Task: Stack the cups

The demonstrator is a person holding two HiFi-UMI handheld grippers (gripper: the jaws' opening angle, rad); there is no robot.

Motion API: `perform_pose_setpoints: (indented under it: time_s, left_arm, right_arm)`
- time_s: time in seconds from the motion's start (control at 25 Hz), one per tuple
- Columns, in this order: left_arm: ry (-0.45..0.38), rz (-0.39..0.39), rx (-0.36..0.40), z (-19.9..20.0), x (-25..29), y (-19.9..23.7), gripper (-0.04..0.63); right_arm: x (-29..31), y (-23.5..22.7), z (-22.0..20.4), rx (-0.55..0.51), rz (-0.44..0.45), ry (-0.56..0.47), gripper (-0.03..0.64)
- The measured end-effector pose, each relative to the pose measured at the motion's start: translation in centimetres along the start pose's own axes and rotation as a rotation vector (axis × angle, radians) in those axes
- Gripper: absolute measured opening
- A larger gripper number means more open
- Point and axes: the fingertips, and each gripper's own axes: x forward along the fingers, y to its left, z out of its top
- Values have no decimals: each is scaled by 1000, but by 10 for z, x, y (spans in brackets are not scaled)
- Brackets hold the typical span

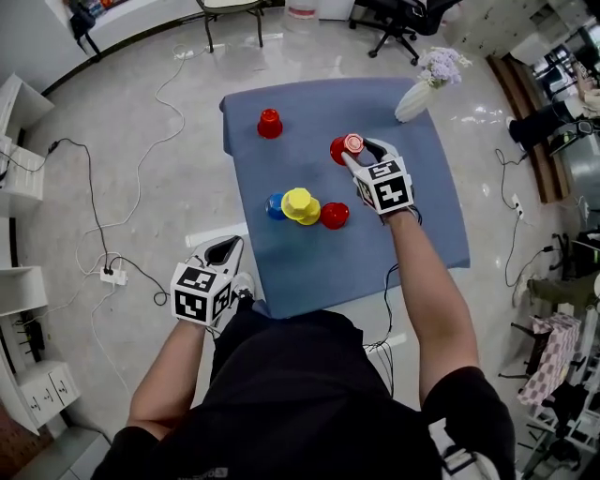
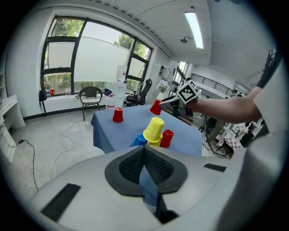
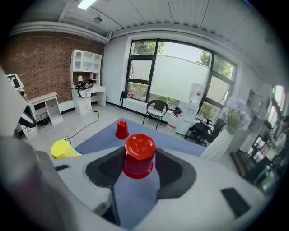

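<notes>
My right gripper [image 1: 361, 150] is shut on an upside-down red cup [image 1: 349, 145], held above the blue table [image 1: 412, 225]; the cup [image 3: 139, 155] sits between the pads in the right gripper view. A yellow cup [image 1: 300, 204] stands mid-table with a blue cup [image 1: 274, 206] touching its left side and a second red cup [image 1: 335, 216] at its right. A third red cup [image 1: 269, 123] stands alone at the far left. My left gripper [image 1: 223, 251] is shut and empty, off the table's near left corner.
A white vase with flowers [image 1: 417, 94] stands at the table's far right corner. Cables [image 1: 112, 187] trail over the floor on the left. A chair [image 1: 232, 11] and an office chair [image 1: 398, 23] stand beyond the table. White shelves [image 1: 19, 150] line the left wall.
</notes>
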Motion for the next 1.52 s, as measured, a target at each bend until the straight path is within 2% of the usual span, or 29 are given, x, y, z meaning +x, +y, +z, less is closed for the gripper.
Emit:
perform_pose_setpoints:
  time_s: [0.28,0.48,0.8,1.16,1.52]
  left_arm:
    - [-8,-50,53,15,4,3,3]
    - [-2,-93,79,15,9,-1,3]
    - [11,-139,115,18,15,-8,3]
    - [28,-159,131,12,15,-7,3]
    - [29,-161,127,11,12,-2,3]
  right_arm:
    - [-50,28,2,12,-13,-3,213]
    - [-70,60,-22,43,-21,28,213]
    - [-69,87,-60,177,-30,88,213]
    - [-59,101,-71,189,-38,142,215]
    - [-55,110,-69,154,-27,166,215]
